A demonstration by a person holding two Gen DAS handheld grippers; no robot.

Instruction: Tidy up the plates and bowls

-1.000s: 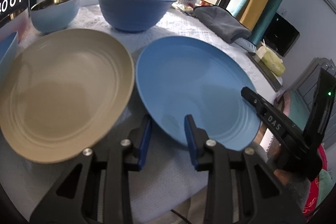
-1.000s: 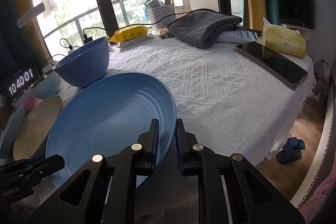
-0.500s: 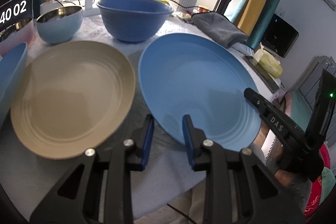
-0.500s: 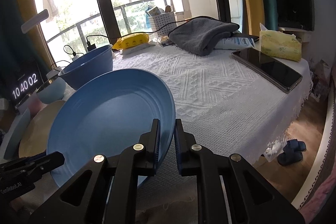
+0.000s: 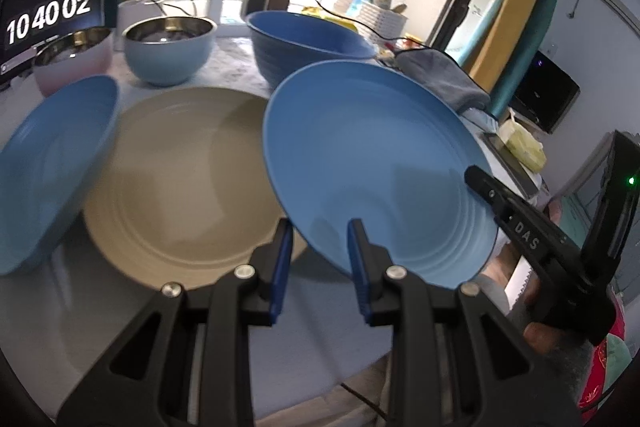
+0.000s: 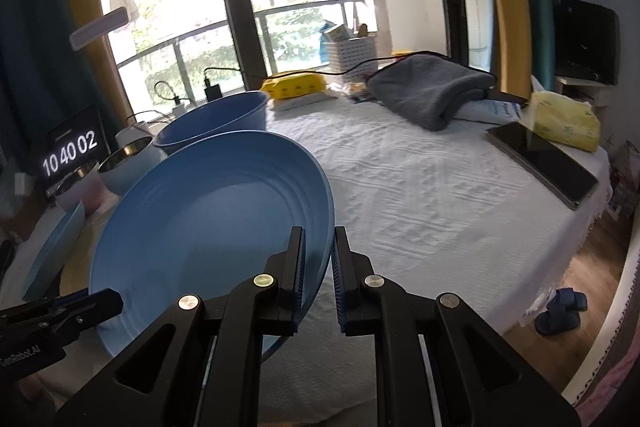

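My right gripper [image 6: 319, 259] is shut on the rim of a blue plate [image 6: 212, 227] and holds it tilted above the table; the plate also shows in the left wrist view [image 5: 372, 163]. My left gripper [image 5: 319, 247] is open and empty, its fingers either side of the plate's near edge, above a beige plate [image 5: 180, 179] lying flat. A second blue plate [image 5: 48, 163] sits tilted at the left. A large blue bowl [image 5: 308, 43], a light blue steel-lined bowl [image 5: 168, 51] and a pink bowl [image 5: 72, 59] stand behind.
A white textured cloth [image 6: 420, 195] covers the table. A grey towel [image 6: 432, 87], a tablet [image 6: 544, 163], yellow packets [image 6: 564, 119] and a clock display [image 6: 70, 151] sit around the edges. Cables run along the window side.
The right gripper has lifted the blue plate off the table and tilted it, moving it left toward the beige plate. The left gripper has moved left; more of the left blue plate shows.
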